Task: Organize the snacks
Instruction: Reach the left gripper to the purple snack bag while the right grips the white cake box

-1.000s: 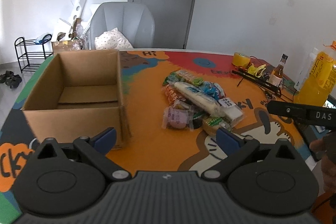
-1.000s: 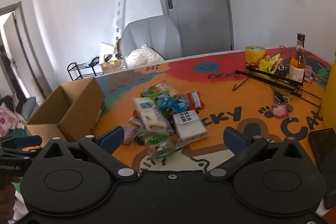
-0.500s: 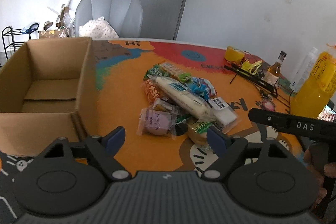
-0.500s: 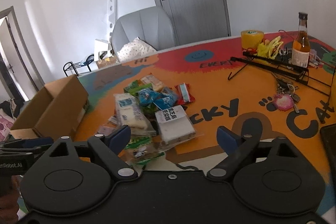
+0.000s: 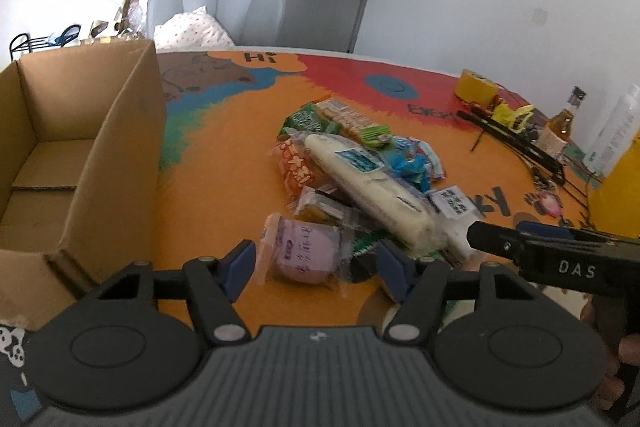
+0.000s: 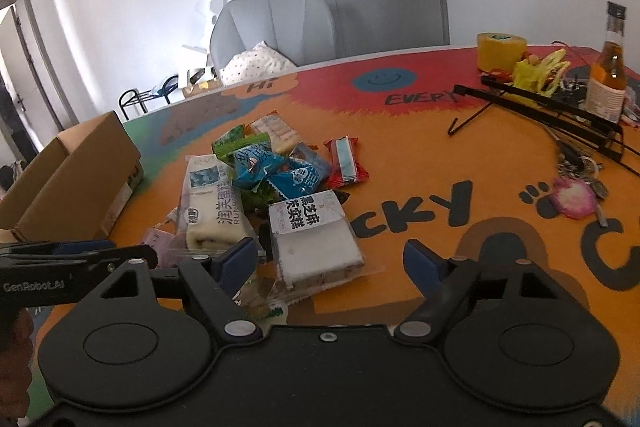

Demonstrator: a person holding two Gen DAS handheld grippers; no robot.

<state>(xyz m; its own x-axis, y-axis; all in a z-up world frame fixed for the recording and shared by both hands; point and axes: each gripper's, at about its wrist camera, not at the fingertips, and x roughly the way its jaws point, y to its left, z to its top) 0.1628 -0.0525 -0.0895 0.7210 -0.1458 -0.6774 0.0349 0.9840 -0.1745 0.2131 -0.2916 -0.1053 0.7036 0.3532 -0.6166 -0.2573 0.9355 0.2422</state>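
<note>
Your left hand-held gripper point(image 5: 316, 267) hangs with its jaws spread to either side of the purple snack packet point(image 5: 302, 254), gripping nothing. Your right hand-held gripper point(image 6: 330, 265) is likewise spread wide, just before the white cake packet point(image 6: 316, 241). Beyond them, the snack pile point(image 6: 272, 179) lies on the worktop point(image 6: 420, 155), with the open cardboard box point(image 5: 72, 151) to its left.
</note>
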